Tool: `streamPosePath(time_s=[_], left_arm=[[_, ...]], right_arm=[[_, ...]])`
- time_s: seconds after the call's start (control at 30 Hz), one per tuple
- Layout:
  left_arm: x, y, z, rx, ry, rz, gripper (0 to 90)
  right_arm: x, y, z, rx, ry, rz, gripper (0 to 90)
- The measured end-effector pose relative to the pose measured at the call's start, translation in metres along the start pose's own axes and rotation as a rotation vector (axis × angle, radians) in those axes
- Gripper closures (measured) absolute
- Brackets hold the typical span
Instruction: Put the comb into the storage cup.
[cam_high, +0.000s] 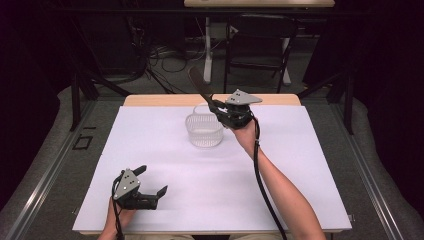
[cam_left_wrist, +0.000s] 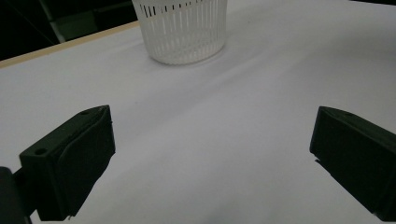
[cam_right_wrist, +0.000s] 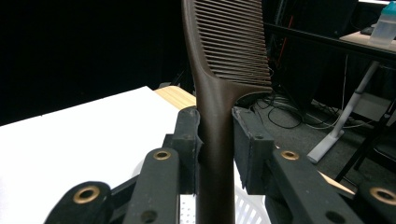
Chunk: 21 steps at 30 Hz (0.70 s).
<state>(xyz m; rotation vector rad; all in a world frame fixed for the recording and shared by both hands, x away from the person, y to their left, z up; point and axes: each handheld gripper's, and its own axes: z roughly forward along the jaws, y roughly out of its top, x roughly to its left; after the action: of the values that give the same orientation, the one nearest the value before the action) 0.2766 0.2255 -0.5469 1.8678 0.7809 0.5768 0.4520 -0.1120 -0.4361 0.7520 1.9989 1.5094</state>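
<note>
White table (cam_high: 150, 150): comb (cam_right_wrist: 219, 93) clamped in right gripper (cam_right_wrist: 215, 140), above basket (cam_high: 204, 131).

Even overhead light falls on the white table cover (cam_high: 165, 200), which shows only faint, soft shadows; the room behind lies in deep darkness. The high view is slightly soft. The left gripper view is grainy, and its near black jaws blur.
</note>
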Motion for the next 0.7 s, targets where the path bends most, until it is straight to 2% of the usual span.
streamPosePath(time_s=[0.7], left_arm=[[0.000, 0.000, 0.000, 0.002, -0.001, 0.000, 0.2]], right_arm=[[0.002, -0.003, 0.013, -0.035, 0.006, -0.009, 72.5]])
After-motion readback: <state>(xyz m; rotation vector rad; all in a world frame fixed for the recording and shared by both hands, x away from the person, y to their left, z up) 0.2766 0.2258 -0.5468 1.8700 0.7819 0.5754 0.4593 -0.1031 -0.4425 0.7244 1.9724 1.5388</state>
